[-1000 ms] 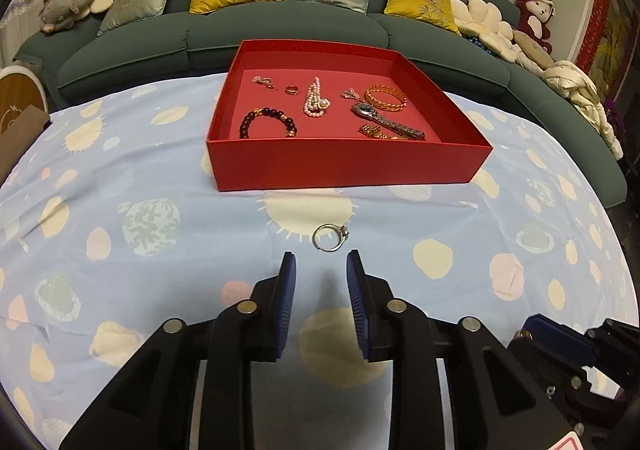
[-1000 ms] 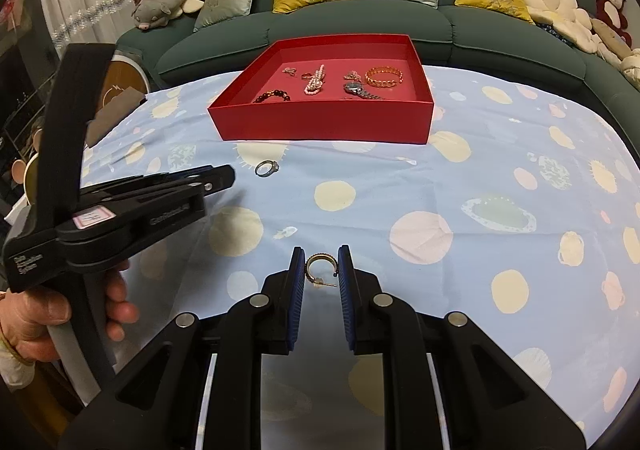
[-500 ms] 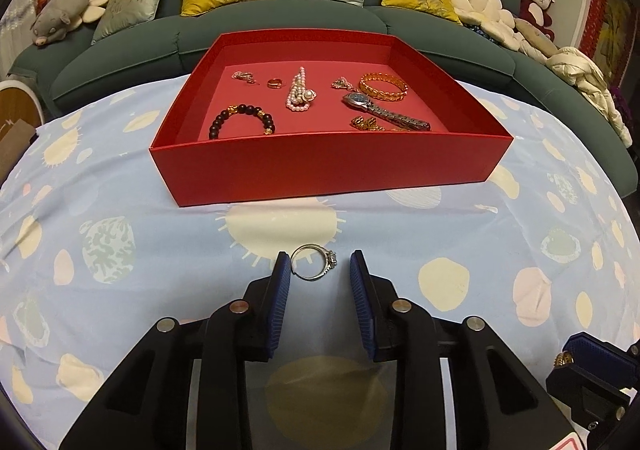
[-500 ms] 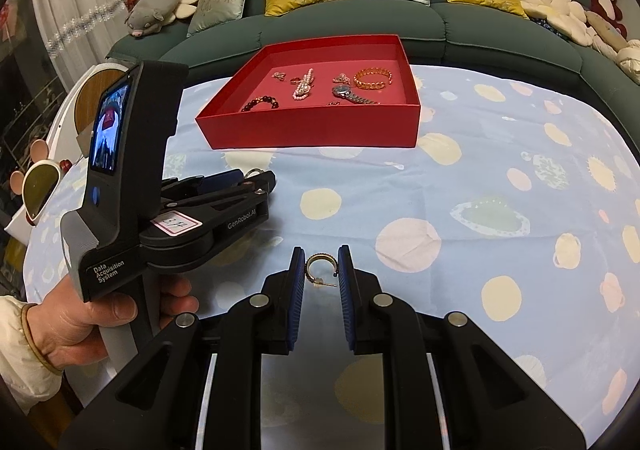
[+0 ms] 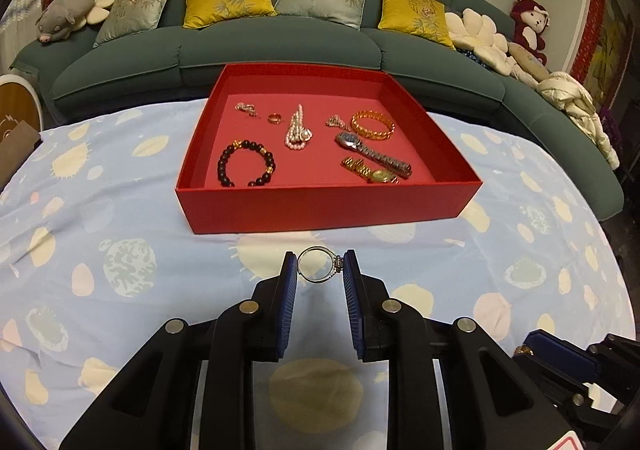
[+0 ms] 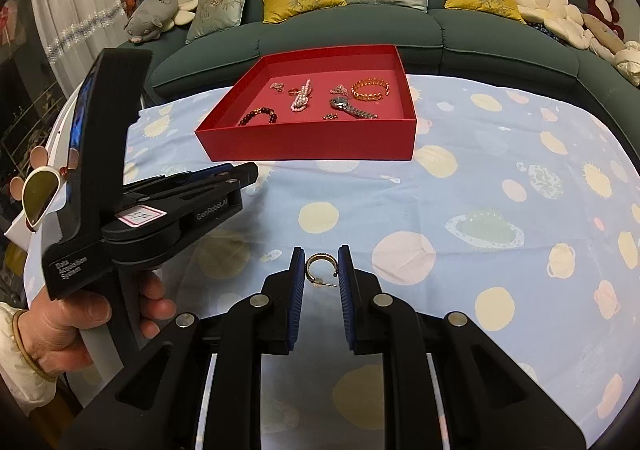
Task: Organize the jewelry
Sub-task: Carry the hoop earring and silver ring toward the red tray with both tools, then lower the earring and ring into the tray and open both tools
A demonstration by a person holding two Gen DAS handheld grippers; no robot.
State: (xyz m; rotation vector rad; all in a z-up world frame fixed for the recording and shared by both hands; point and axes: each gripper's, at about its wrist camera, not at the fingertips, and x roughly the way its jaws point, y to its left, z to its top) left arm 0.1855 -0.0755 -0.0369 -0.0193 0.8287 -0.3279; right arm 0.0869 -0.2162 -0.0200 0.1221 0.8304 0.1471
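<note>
Clamping our left gripper (image 5: 319, 270) on the silver ring (image 5: 319, 264), we have lifted it off the spotted tablecloth (image 5: 100, 209) since 1 second ago. Our right gripper (image 6: 321, 270) stays clamped on the gold hoop earring (image 6: 321, 265); both now head for the red tray's (image 5: 320, 209) near edge.

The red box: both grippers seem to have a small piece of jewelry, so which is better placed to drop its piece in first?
Probably the left gripper. It grips the silver ring close to the red box. The right gripper, gripping a gold hoop earring, sits farther back.
</note>
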